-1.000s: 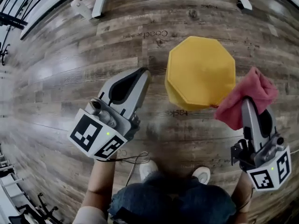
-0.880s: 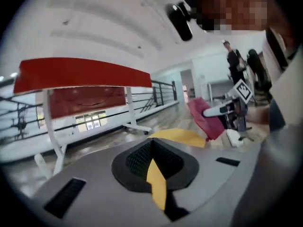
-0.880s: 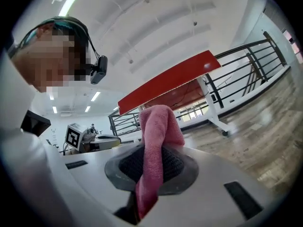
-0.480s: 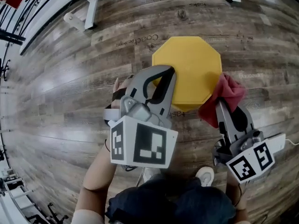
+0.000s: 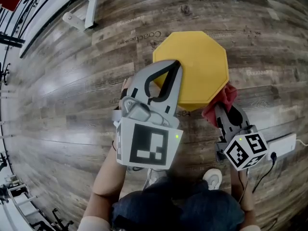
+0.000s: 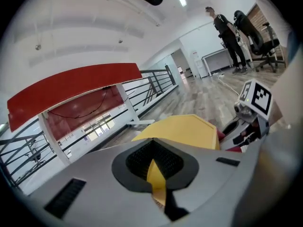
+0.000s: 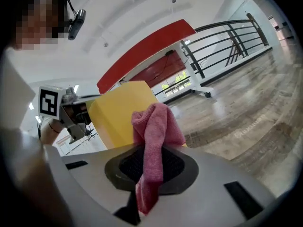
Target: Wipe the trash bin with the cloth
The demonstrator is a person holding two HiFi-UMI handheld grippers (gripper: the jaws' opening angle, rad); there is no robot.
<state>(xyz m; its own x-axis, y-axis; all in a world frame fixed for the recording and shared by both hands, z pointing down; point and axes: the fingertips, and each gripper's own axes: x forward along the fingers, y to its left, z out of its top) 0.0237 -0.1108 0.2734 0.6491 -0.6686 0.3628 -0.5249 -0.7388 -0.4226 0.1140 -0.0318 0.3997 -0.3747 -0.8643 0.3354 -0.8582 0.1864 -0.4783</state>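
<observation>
The yellow eight-sided trash bin [image 5: 195,64] stands on the wood floor, flat top up; it also shows in the gripper views [image 6: 187,129] [image 7: 116,115]. My left gripper [image 5: 174,67] [image 6: 154,174] is shut with nothing in it, its tips over the bin's left edge; whether they touch I cannot tell. My right gripper [image 5: 217,110] [image 7: 149,174] is shut on the pink cloth [image 5: 224,97] [image 7: 154,126]. The cloth lies bunched against the bin's near right side, below the top edge.
A white frame leg [image 5: 79,11] stands at the far left. A white power strip [image 5: 283,146] with a cable lies by my right gripper. My shoes [image 5: 211,179] are just behind the bin. A railing [image 7: 227,41] and a distant standing person [image 6: 227,30] are far off.
My left gripper swung right to the bin's left edge and rolled, so its marker cube now faces up. My right gripper sank with the cloth along the bin's right side.
</observation>
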